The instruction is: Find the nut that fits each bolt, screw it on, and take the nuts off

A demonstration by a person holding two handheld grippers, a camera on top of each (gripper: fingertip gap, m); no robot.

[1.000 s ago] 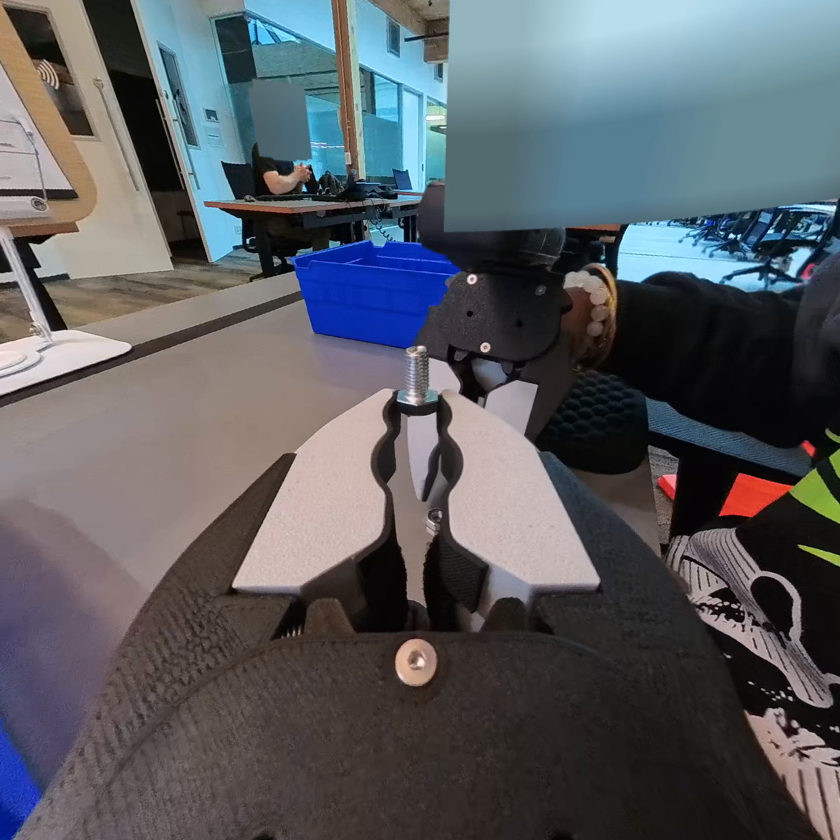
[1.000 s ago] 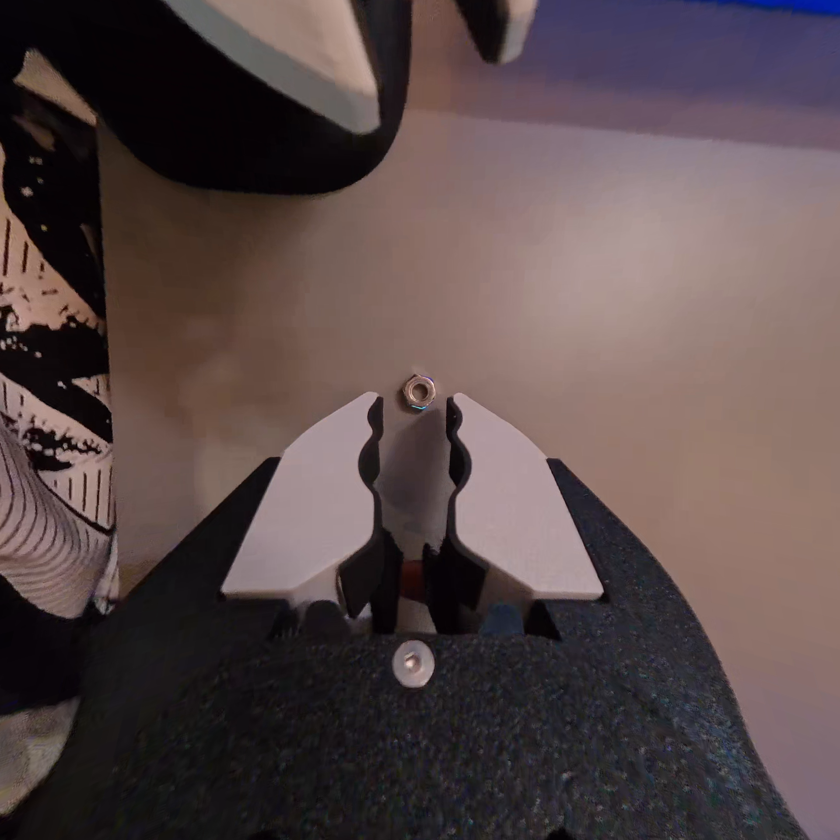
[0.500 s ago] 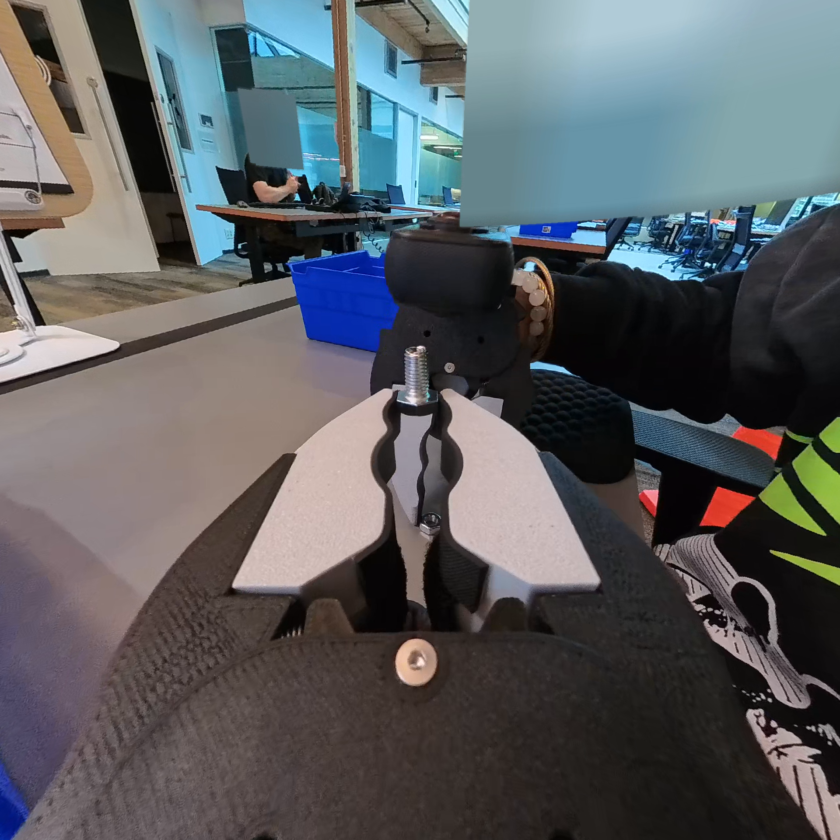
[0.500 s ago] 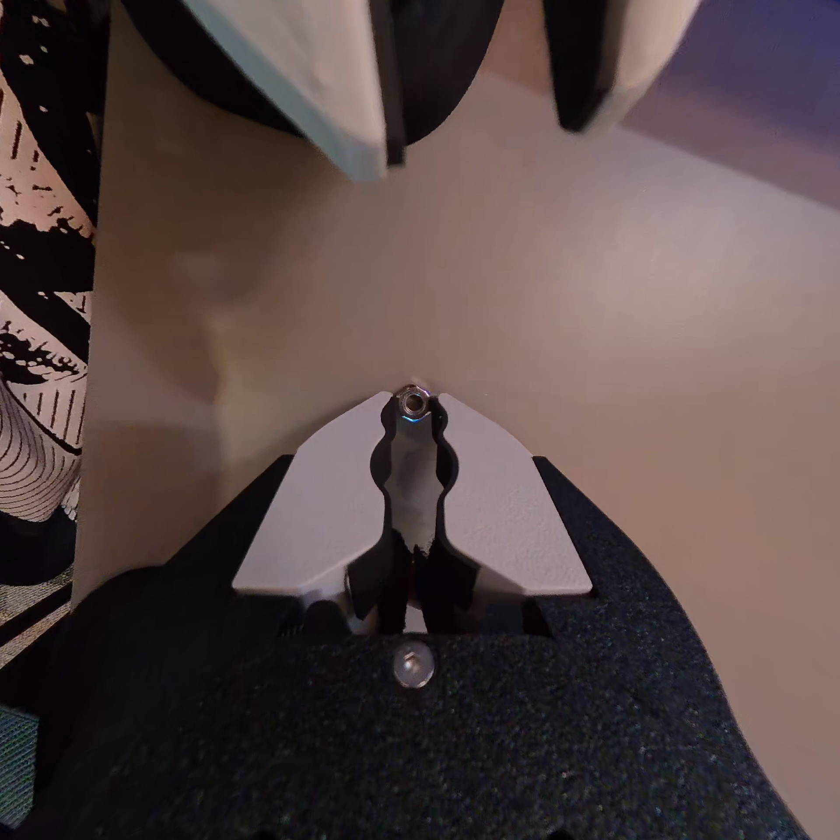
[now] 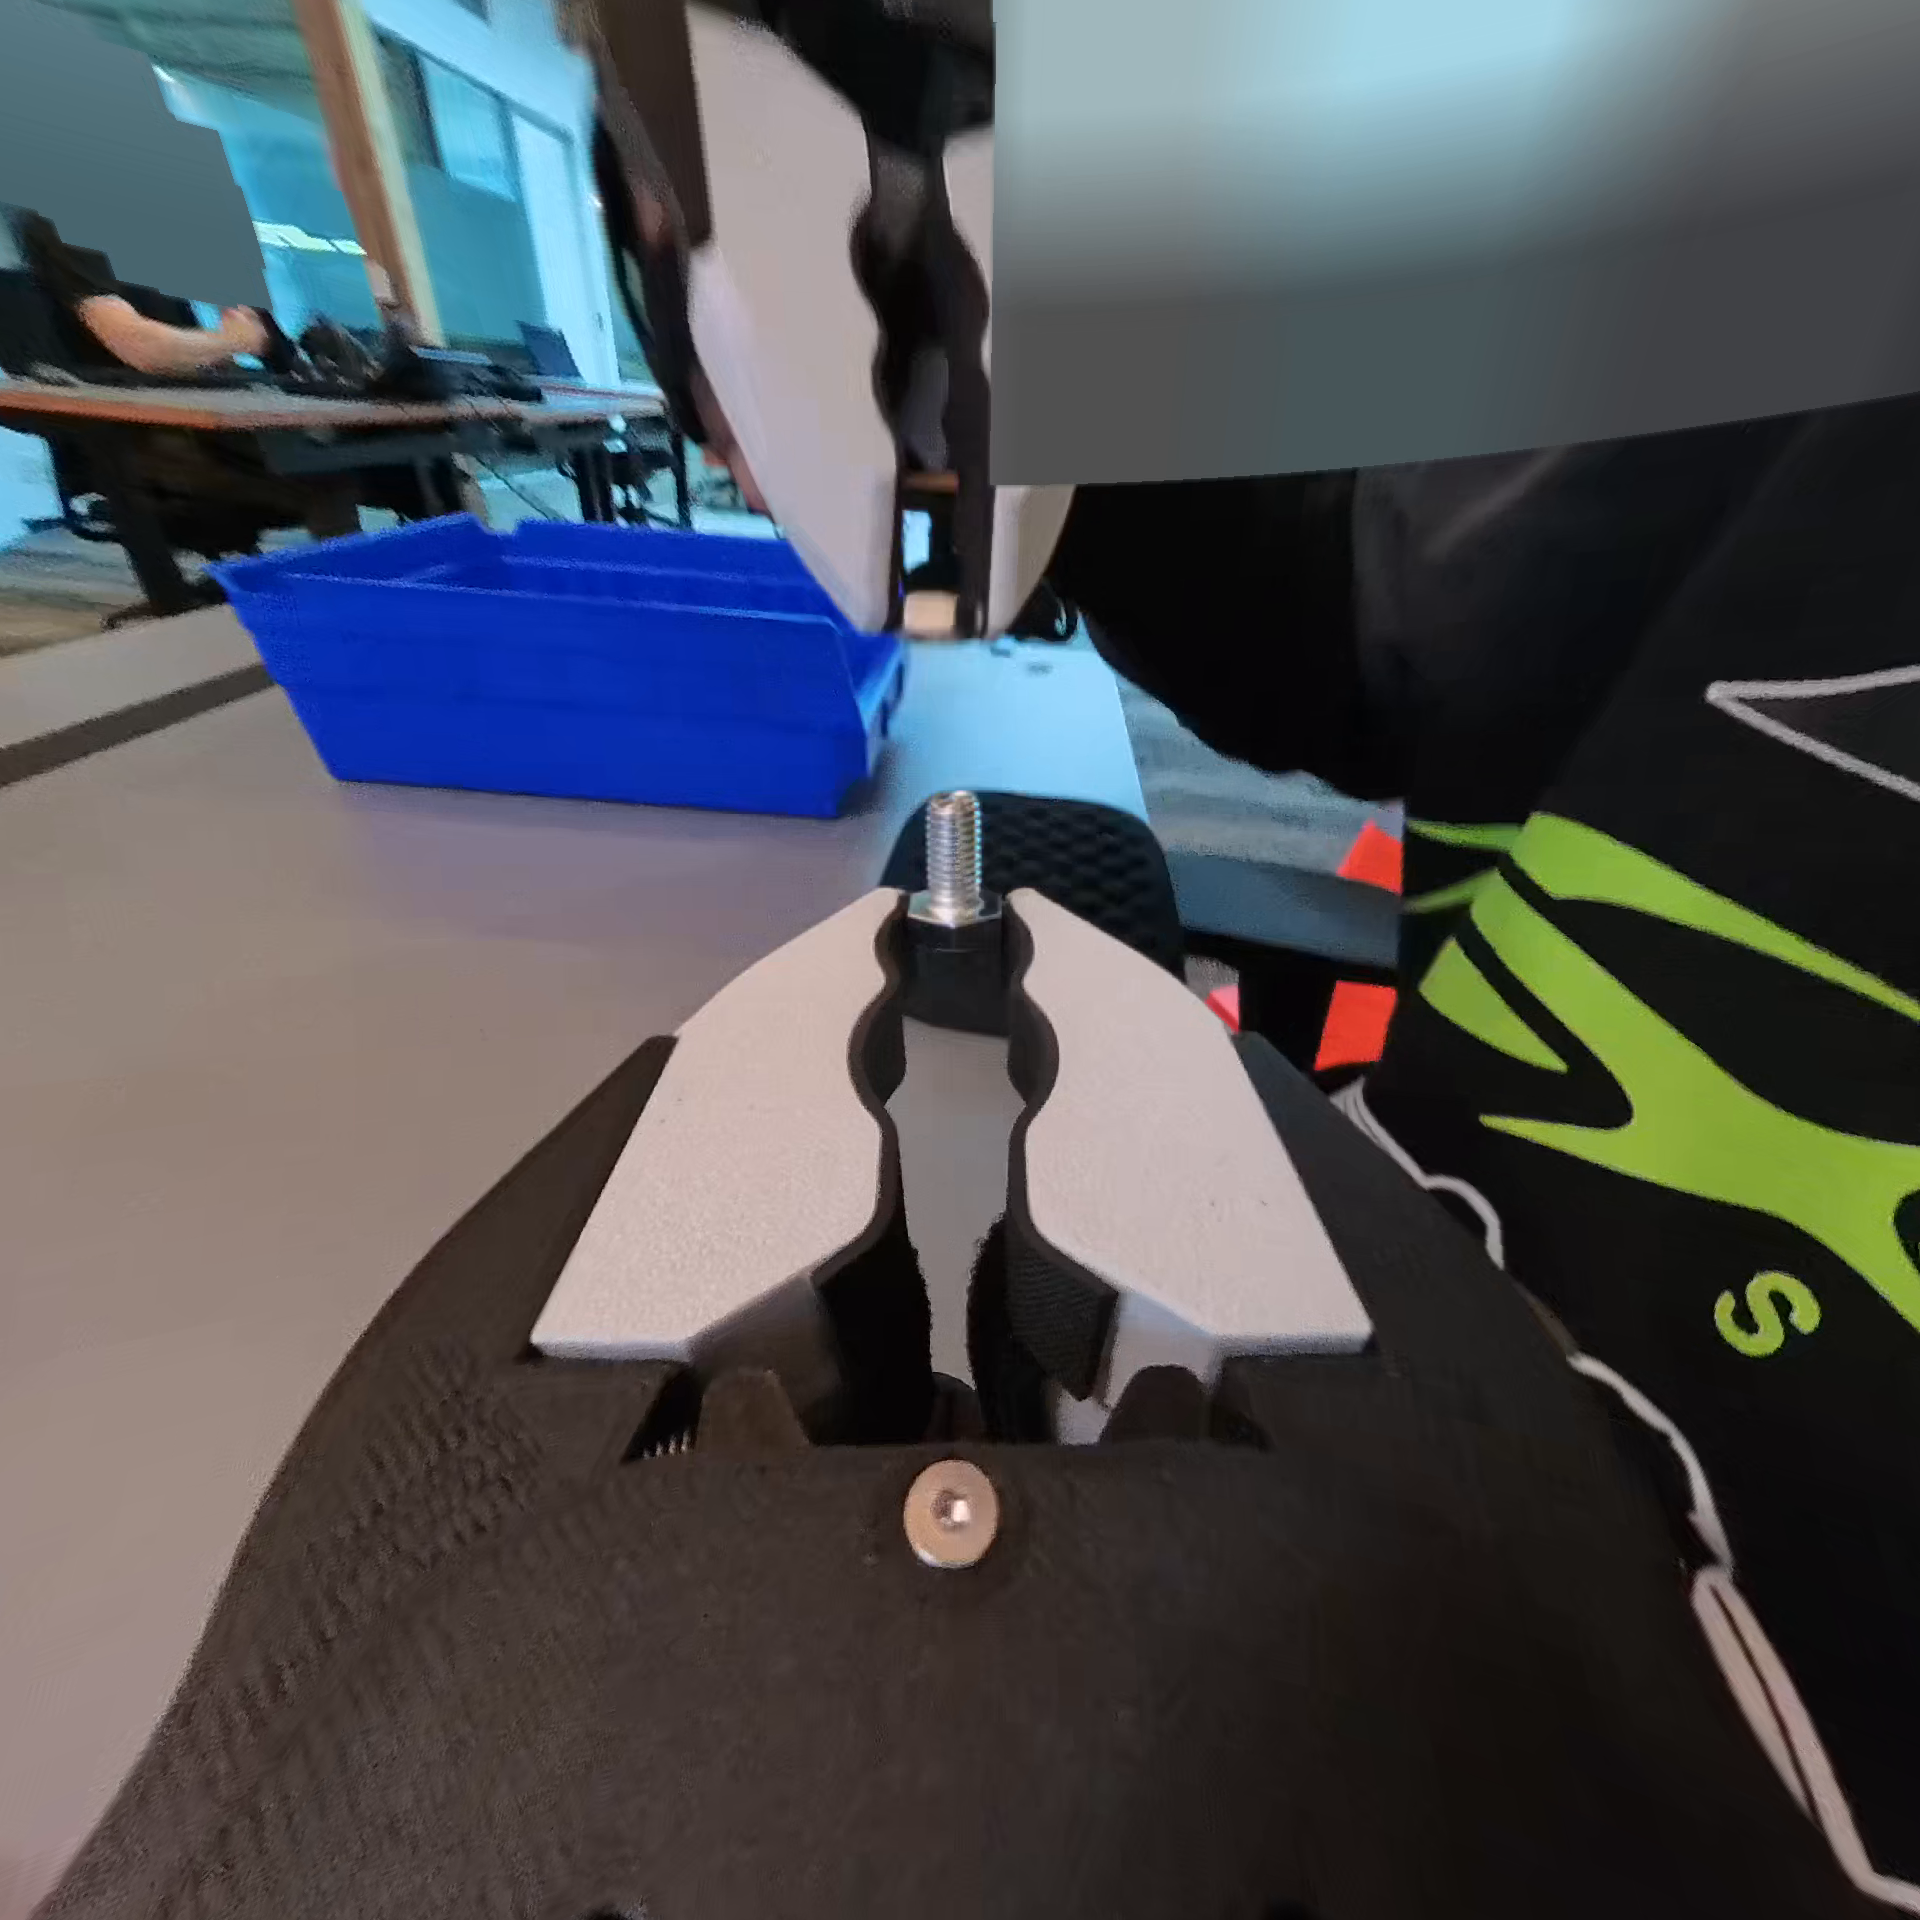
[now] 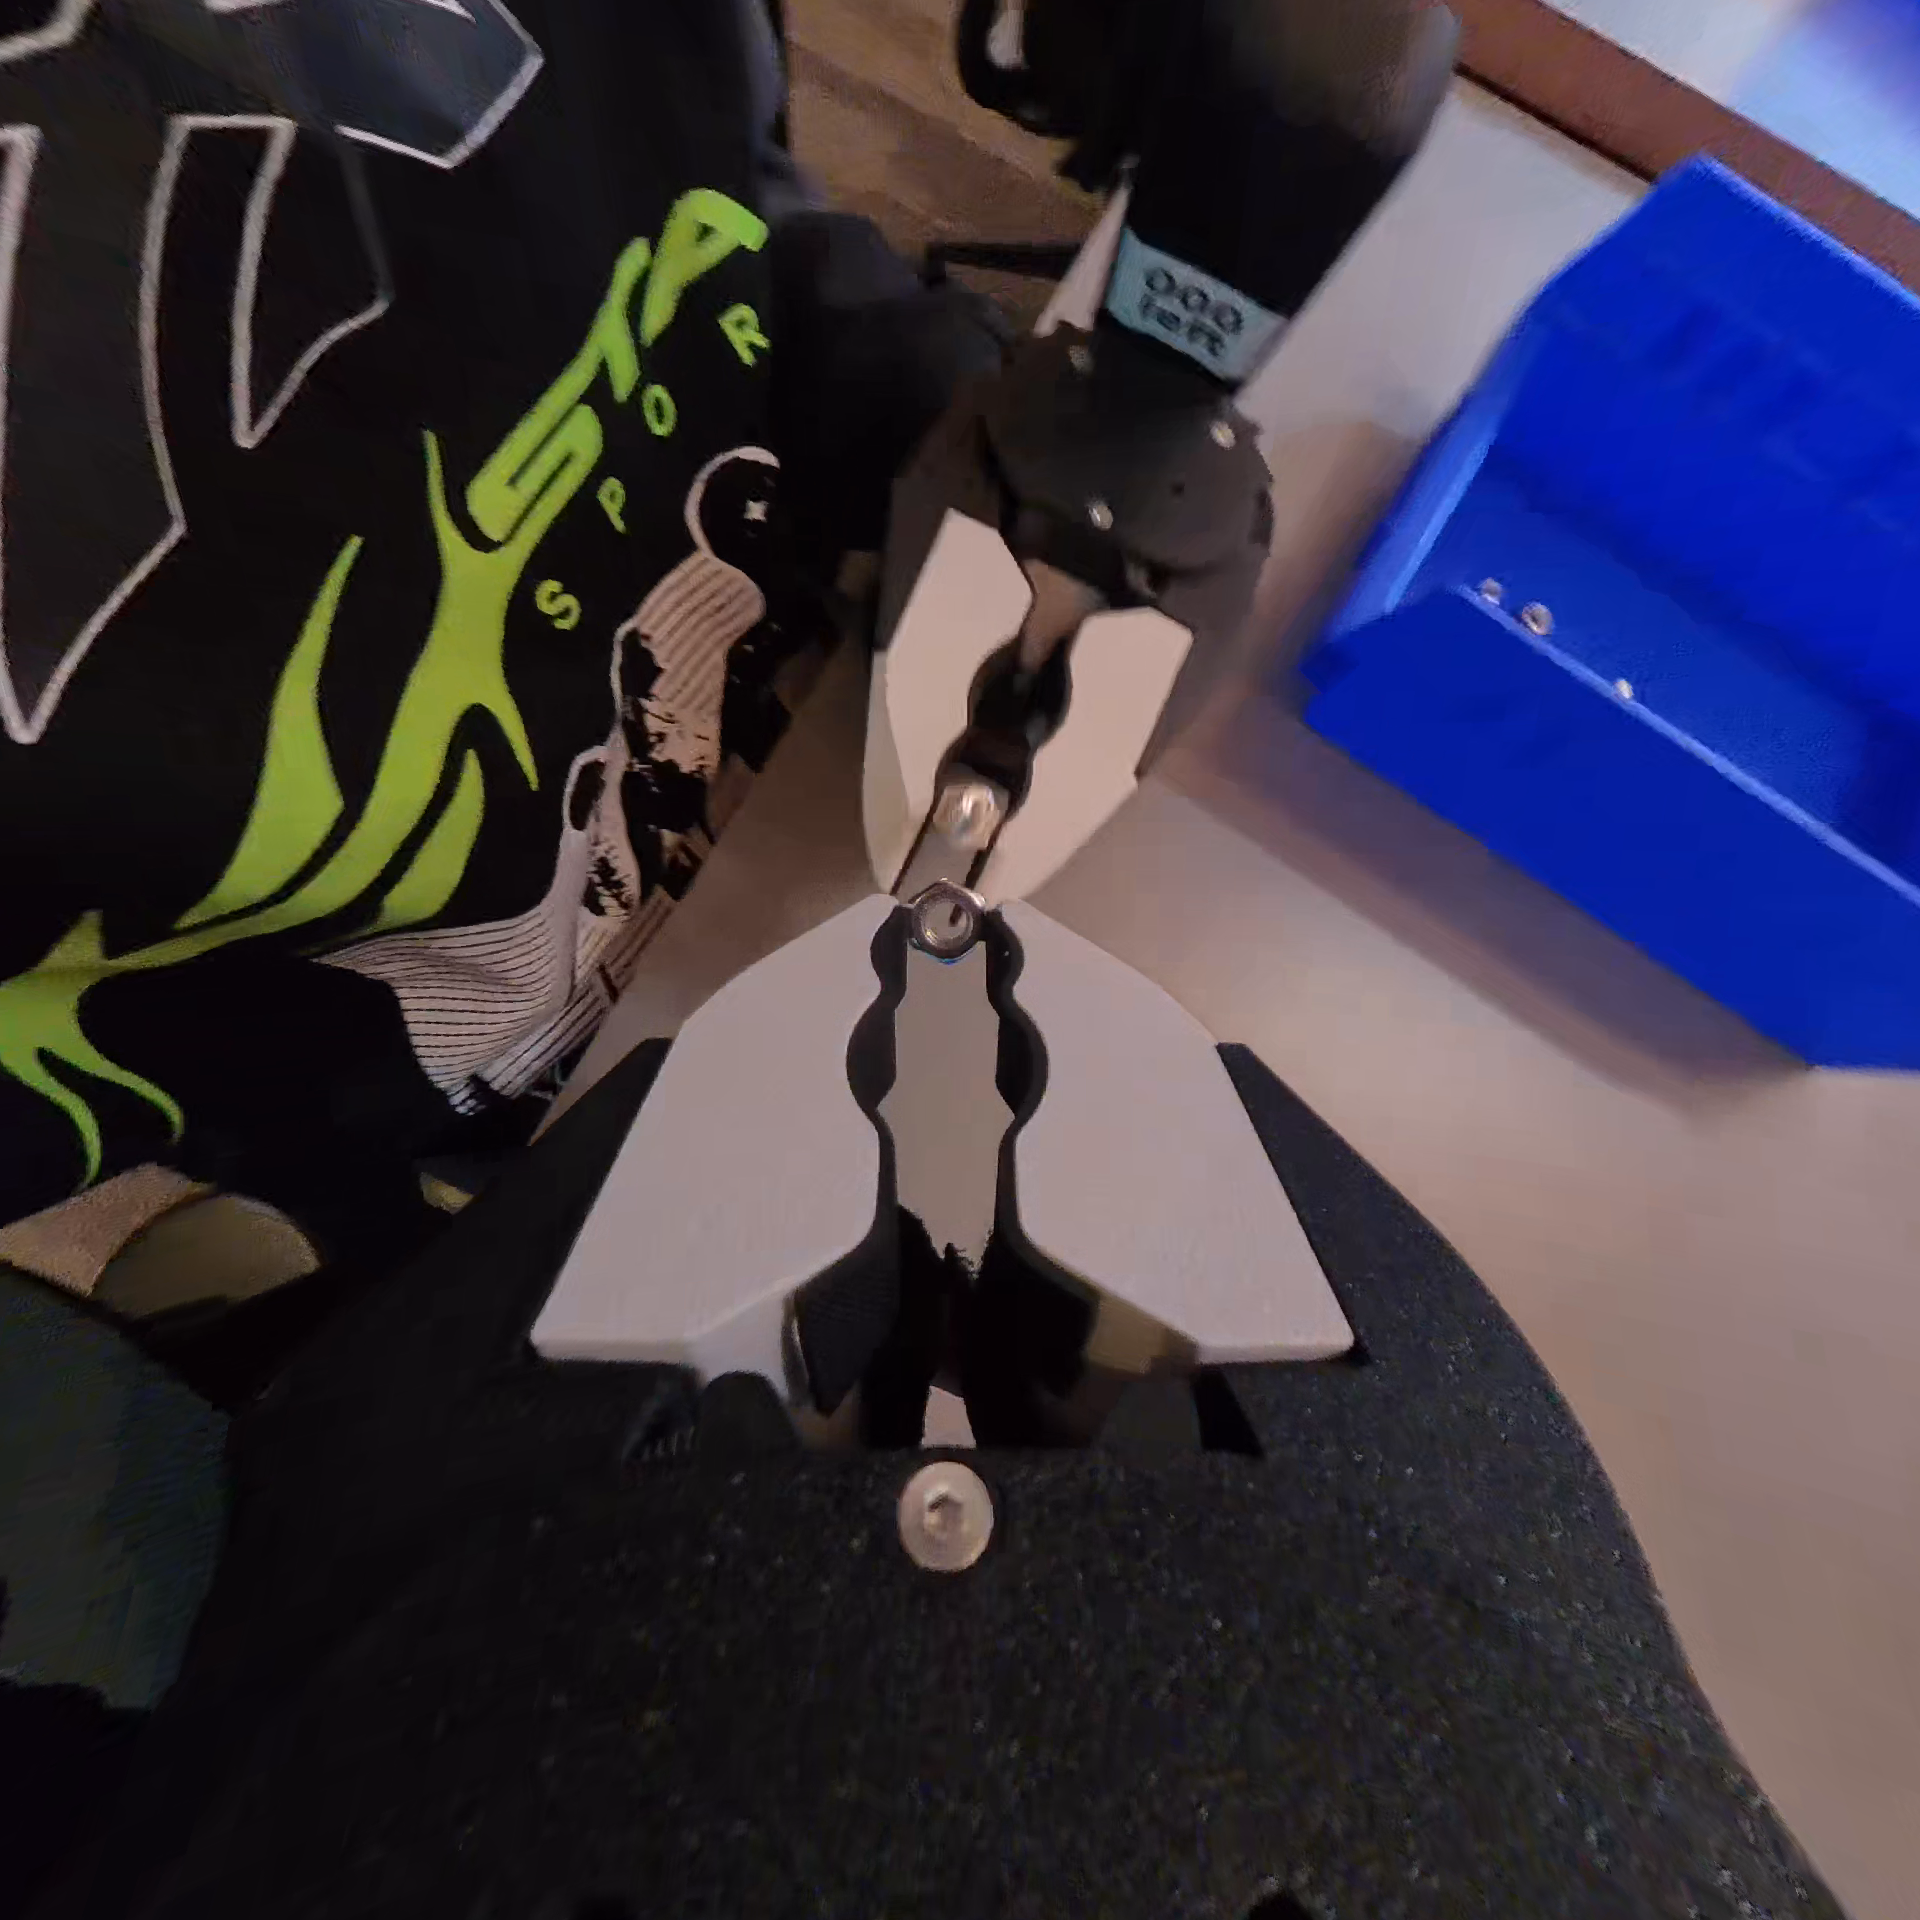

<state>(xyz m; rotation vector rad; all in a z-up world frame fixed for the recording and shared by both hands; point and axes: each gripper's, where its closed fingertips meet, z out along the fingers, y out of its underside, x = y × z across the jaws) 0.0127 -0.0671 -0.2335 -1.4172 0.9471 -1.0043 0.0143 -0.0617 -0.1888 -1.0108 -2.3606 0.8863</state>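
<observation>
Grey and smooth, the worktop (image 5: 312,987) carries a blue bin (image 5: 561,675) toward its far side, and behind the bin an office with desks shows, where a person sits at one of them. Nearer than the bin, in the left wrist view, the left gripper (image 5: 954,914) has its jaws pressed onto the hexagonal head of a bolt (image 5: 953,857), whose threaded shaft stands upright above the pale fingertips (image 5: 800,997). Above the bolt and in front of the bin's right end, the right gripper (image 5: 914,582) hangs with its pale fingers pointing down; it is blurred here. To the right of the bolt is the black top with green print worn by the person holding the tools, and a black mesh chair back (image 5: 1081,862) shows just behind the bolt. In the right wrist view, the right gripper (image 6: 940,920) has its jaws pinching a small silver nut (image 6: 941,921) at the very tips, with the nut's hole facing the camera. Just beyond the nut is the left gripper (image 6: 961,831), tip to tip with the right one, and the bolt (image 6: 966,805) shows as a silver end between its fingers, close to the nut; I cannot tell whether the two touch. Right of the nut, the blue bin (image 6: 1662,727) holds a few small silver pieces (image 6: 1536,619) in its open compartment.
</observation>
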